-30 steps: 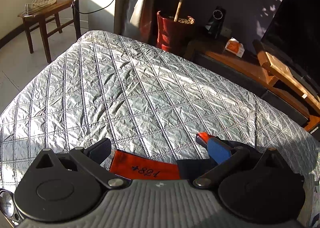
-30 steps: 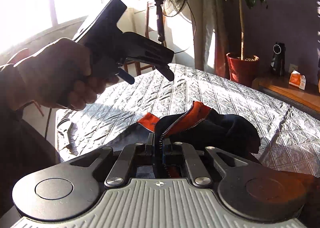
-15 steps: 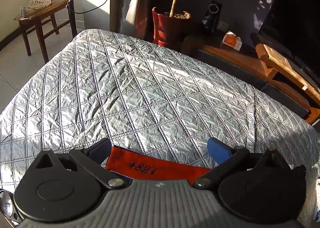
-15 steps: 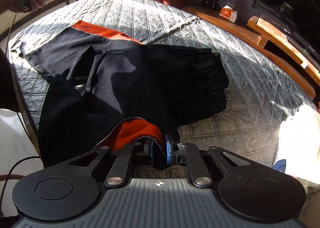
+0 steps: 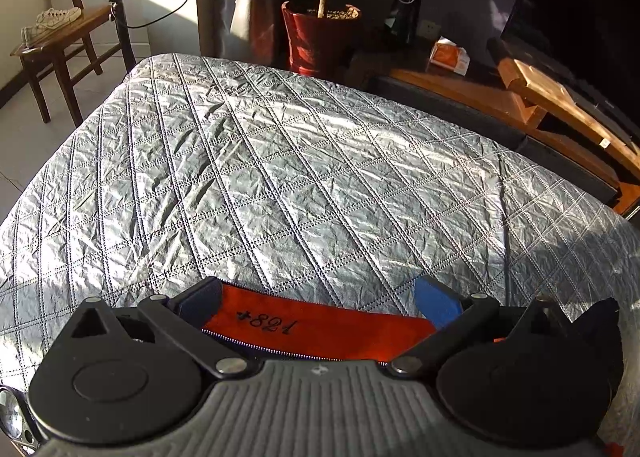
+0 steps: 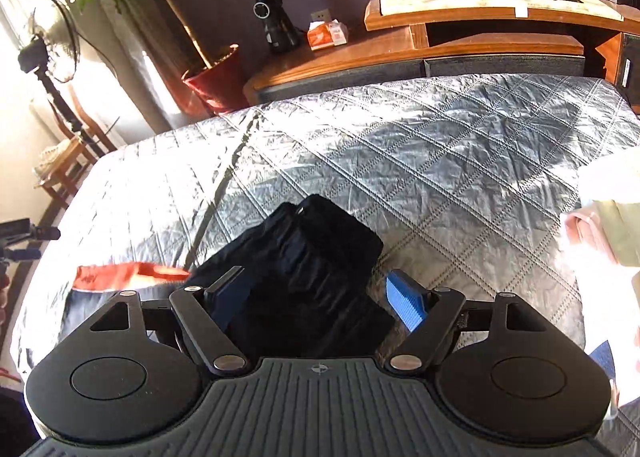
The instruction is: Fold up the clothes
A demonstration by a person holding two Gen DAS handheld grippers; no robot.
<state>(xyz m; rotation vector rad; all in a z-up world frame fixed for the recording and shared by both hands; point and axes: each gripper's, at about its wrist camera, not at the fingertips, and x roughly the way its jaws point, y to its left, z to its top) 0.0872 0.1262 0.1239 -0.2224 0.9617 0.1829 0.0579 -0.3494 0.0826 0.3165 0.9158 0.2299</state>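
Jacket (image 6: pixel 304 269) lies bunched low on the bed (image 6: pixel 440 161), hardly folded; left tool (image 5: pixel 320 297) and right tool (image 6: pixel 316 293) gape, holding nothing.

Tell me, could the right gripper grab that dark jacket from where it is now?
Probably yes. The right gripper is open, and the jacket lies on the bed right between its fingers with nothing blocking.

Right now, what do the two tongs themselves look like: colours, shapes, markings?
Both match. The left tongs and right tongs each have a grey ribbed body with a small crosshair mark, two round black discs, black link arms on silver pivot bolts, and blue-padded fingers; the right one's pad shows fine ridges. No cables or sleeves visible.
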